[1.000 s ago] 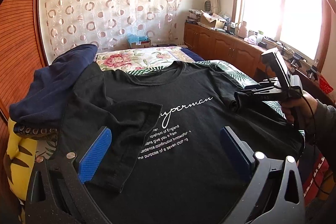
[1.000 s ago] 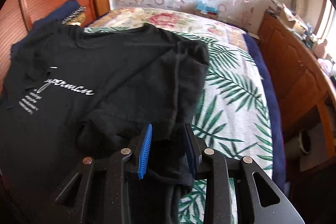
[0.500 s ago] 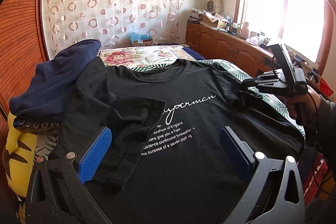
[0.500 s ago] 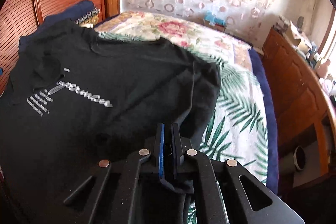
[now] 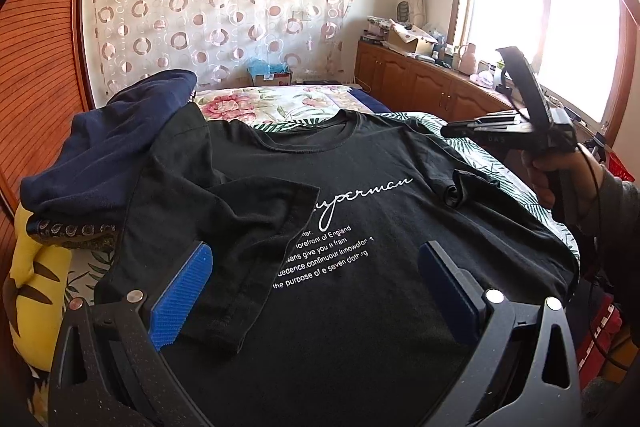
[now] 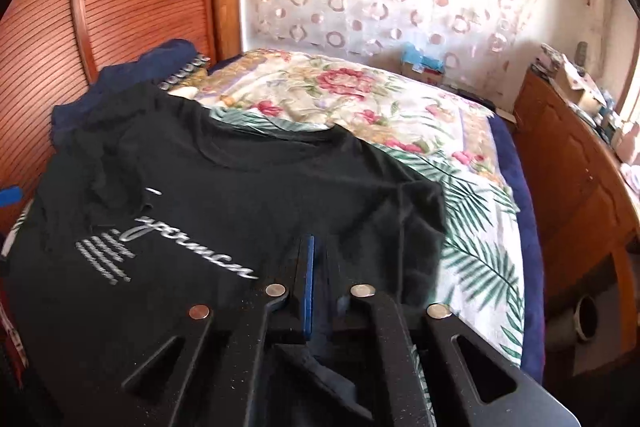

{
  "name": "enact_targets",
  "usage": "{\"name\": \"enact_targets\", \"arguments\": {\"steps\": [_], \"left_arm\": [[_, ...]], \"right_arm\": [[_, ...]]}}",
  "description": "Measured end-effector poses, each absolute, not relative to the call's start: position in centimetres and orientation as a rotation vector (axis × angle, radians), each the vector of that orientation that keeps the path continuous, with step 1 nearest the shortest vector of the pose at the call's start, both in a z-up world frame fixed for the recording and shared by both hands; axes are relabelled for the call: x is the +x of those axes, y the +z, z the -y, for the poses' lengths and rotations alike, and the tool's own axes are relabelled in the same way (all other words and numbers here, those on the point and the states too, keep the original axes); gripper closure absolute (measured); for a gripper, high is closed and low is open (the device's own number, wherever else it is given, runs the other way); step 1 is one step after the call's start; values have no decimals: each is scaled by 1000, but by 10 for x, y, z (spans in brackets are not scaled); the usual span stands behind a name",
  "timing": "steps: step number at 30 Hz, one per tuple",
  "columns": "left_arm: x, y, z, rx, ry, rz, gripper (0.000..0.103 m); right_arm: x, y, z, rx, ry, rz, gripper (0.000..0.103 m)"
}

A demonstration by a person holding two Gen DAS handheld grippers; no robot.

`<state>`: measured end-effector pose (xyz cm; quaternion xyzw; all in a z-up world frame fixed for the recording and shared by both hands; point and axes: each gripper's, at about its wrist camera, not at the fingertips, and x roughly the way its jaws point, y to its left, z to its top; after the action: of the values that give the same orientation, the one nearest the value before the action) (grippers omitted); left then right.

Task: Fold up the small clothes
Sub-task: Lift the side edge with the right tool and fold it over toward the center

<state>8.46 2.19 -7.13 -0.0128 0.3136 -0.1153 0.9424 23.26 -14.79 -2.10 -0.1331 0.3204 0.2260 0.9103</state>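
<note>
**Black T-shirt on the bed: first sleeve folded, rest still to do.**
The bed (image 6: 472,227), leaf-print cover, carries your black T-shirt (image 5: 360,227) chest up; beside the shirt's far corner lies a navy garment (image 5: 104,147). One sleeve (image 5: 248,227) is folded over the shirt's print, the other only bunched; body folds remain. Your left gripper (image 5: 316,279) is spread above the shirt's hem. Your right gripper (image 6: 318,267), jaws just parting slightly, nearly together, pinches nothing visible.

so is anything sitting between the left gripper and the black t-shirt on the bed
Nothing visible does. The left gripper hovers open right over the black printed cotton t-shirt, its blue pads to either side of the folded-in sleeve. The navy garment pile lies off to the side, overlapping only the shirt's far shoulder.
</note>
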Motion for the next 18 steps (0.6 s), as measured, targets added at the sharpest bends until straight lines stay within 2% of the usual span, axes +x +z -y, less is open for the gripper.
{"name": "enact_targets", "arguments": {"steps": [1,11,12,13,15,18], "left_arm": [[84,-72,-22,-27,-237,-641,0],[86,-78,-17,-37,-259,-655,0],[86,-78,-16,-36,-260,-655,0],[87,-78,-16,-35,-261,-655,0],[86,-77,-15,-33,-261,-652,0],[85,-75,-17,-30,-258,-651,0]], "right_arm": [[233,-27,154,-271,452,-670,74],[227,-66,180,-311,401,-771,74],[225,-68,179,-318,403,-774,79],[224,-69,177,-330,402,-775,87],[222,-68,175,-354,398,-769,95],[220,-66,178,-357,412,-745,100]]}}
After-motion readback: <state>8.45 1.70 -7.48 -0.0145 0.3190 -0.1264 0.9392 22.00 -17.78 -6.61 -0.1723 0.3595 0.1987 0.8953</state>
